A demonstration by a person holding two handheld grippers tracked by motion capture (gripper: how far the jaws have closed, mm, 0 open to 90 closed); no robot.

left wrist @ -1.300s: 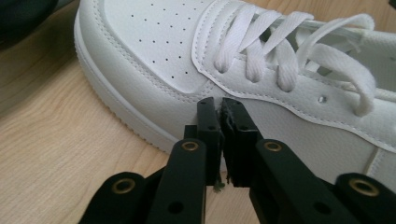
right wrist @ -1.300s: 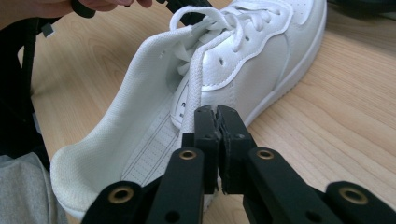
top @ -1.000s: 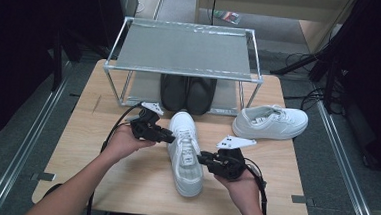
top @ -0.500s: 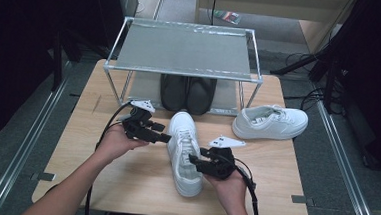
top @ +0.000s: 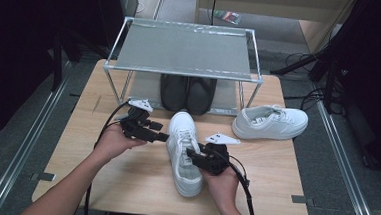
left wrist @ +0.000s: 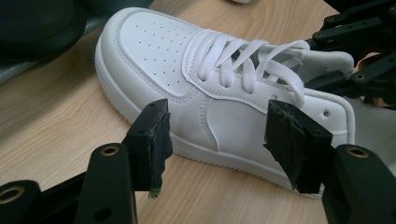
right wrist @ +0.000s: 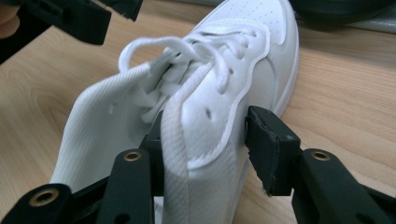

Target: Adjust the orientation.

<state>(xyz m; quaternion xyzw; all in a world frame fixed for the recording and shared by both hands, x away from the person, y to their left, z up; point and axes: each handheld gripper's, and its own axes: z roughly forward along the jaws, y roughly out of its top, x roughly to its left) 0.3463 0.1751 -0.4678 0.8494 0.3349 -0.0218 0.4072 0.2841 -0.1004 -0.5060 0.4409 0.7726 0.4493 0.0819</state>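
Note:
A white laced sneaker [top: 184, 152] lies mid-table, toe toward the rack. My left gripper [top: 164, 137] is at its left side. In the left gripper view it [left wrist: 222, 140] stands open, its jaws just widened, with the sneaker's side [left wrist: 224, 116] a little beyond the pads. My right gripper [top: 191, 156] is at the sneaker's right side near the heel. In the right gripper view it [right wrist: 210, 144] straddles the collar wall [right wrist: 210, 121], one jaw inside the shoe and one outside. These jaws have just been closing a little, and I see no firm pinch.
A second white sneaker [top: 270, 123] lies on the table [top: 283, 188] at the right. A pair of black shoes [top: 188, 93] sits under the metal rack [top: 182, 49] at the back. Cables trail from both grippers toward the table's front edge.
My right gripper has shifted left and lower, onto the sneaker's heel side. The left gripper's jaws have spread apart beside the shoe. The sneaker itself has stayed in place.

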